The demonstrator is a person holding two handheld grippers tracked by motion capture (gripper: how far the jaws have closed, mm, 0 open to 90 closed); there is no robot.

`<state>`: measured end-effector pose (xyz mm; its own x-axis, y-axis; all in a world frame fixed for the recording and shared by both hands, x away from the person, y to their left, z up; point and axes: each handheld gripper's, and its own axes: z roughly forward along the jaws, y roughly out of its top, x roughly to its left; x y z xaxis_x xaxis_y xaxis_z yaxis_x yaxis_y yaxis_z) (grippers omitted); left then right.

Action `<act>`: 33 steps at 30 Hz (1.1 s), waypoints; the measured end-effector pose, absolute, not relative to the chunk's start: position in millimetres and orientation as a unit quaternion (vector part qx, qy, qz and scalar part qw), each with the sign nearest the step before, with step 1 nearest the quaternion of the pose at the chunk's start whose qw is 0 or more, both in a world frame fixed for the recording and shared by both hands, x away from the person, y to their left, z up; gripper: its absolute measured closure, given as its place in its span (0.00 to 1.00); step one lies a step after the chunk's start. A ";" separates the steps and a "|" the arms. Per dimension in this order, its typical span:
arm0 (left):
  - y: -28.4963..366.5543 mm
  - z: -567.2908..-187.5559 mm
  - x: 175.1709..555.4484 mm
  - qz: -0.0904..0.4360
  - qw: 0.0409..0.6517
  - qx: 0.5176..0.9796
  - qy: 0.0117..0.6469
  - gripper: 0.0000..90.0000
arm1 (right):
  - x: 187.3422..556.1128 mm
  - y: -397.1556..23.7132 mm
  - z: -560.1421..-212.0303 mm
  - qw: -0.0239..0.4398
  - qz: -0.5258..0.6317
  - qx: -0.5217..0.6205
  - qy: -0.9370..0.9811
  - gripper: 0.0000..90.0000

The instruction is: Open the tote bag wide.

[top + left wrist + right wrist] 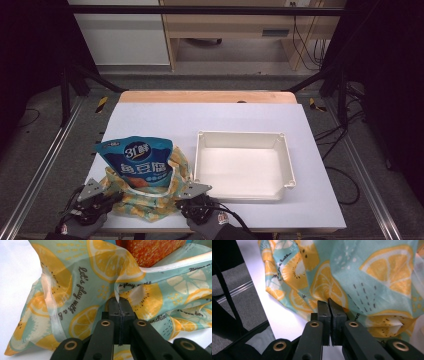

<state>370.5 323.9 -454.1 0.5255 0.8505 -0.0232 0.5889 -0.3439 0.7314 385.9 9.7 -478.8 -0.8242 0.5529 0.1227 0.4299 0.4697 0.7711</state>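
Currently | left claw and right claw each clamped on lemon-print bag at worktop near edge | blue snack pouch half out | tray unfilled, transfer pending

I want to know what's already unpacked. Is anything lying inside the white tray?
No, the white tray shows a bare floor in the high view, while the blue snack packet sits in the lemon-print bag beside it.

Thin glossy printed bag
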 end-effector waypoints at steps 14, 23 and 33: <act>319.3 -458.6 377.1 0.173 0.321 0.809 0.460 1.00 | 389.2 11.8 -485.6 0.066 0.413 0.289 0.861 0.91; 318.8 -460.3 380.2 0.163 0.310 0.814 0.464 1.00 | 383.1 3.4 -471.7 0.057 0.438 0.289 0.850 0.72; 318.3 -461.0 380.8 0.161 0.306 0.816 0.464 1.00 | 376.3 -4.4 -431.0 0.074 0.491 0.279 0.822 0.67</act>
